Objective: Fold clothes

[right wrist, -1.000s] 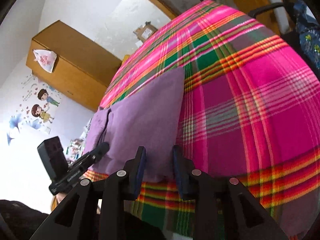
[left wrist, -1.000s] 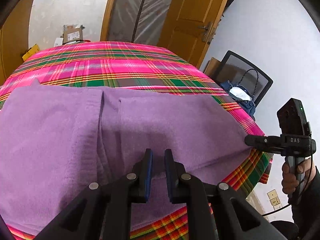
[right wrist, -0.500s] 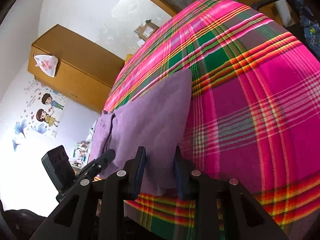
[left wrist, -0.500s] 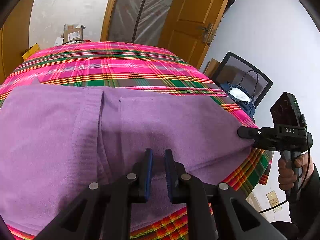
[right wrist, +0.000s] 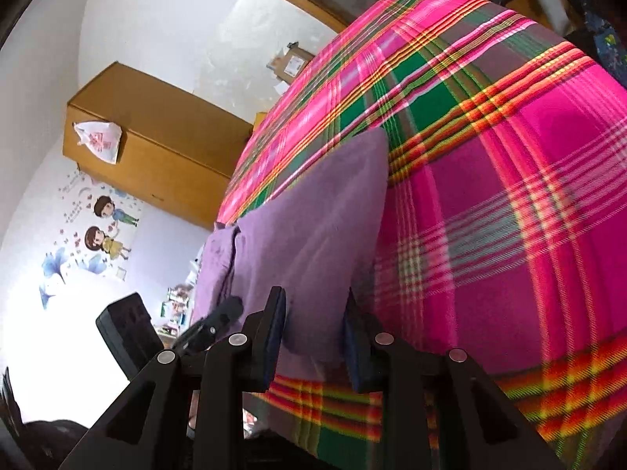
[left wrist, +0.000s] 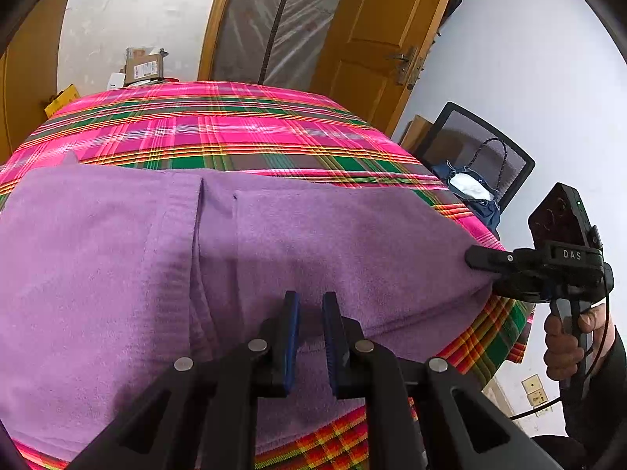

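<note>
A purple knit garment lies flat on the near half of a table covered with a pink and green plaid cloth. My left gripper is at the garment's near hem, its blue pads almost together with a ridge of purple fabric pinched between them. My right gripper sits at the garment's right corner, one finger above the fabric and one below. In the right wrist view the purple garment bunches between the pads of the right gripper, slightly raised off the plaid cloth. The left gripper shows at lower left.
A black mesh chair holding a blue bag stands by the table's right side. A wooden door and a cardboard box lie beyond the far edge. A wooden cabinet hangs on the left wall. A person's hand holds the right grip.
The right gripper has shifted a little up and inward with the garment's corner, and has rolled slightly. The left gripper and the near hem have stayed put.
</note>
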`<state>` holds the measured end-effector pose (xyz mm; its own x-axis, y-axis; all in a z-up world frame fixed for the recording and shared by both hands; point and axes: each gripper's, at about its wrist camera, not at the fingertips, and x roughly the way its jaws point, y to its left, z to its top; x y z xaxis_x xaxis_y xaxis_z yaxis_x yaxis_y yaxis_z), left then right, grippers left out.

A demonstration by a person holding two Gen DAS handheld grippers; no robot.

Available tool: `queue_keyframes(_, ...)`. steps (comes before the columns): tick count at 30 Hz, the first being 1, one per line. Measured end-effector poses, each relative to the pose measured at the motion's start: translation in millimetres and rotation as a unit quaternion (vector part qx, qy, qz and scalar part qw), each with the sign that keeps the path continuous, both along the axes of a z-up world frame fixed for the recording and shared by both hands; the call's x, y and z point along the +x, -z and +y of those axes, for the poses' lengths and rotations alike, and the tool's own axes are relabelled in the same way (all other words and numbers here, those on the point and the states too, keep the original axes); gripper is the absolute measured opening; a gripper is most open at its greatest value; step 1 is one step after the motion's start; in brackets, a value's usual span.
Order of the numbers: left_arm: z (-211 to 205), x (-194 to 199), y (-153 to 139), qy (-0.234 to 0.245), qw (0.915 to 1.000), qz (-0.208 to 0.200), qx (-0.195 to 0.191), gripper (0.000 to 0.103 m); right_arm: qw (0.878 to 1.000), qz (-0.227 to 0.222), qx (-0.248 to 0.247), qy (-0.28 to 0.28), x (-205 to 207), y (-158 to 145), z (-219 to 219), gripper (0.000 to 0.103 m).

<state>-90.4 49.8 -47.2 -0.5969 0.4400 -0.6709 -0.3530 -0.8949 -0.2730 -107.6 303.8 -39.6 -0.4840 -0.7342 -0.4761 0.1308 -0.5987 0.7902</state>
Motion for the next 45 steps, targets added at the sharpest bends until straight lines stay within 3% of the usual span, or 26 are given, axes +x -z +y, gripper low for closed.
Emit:
queue_keyframes(5,1.5,1.1,0.4,-0.002,1.0,0.002,-0.001,0.013,1.0,0.007,-0.016,0.022,-1.3,0.6,-3.1,0.029)
queue_keyframes(12,-0.5,3.2,0.5,-0.001,1.0,0.002,0.003,0.013,0.999,0.017,0.007,0.043,6.0,-5.5,-4.1,0.017)
queue_keyframes(19,1.3,3.1,-0.9,0.0,1.0,0.002,-0.003,0.013,0.998,0.039,0.02,0.045,8.6,-21.2,-11.4,0.015)
queue_keyframes(45,-27.6,12.0,-23.5,-0.043,0.9987,0.024,0.014,0.013,0.984,0.172,0.04,-0.039,7.0,-120.9,-69.8,0.015)
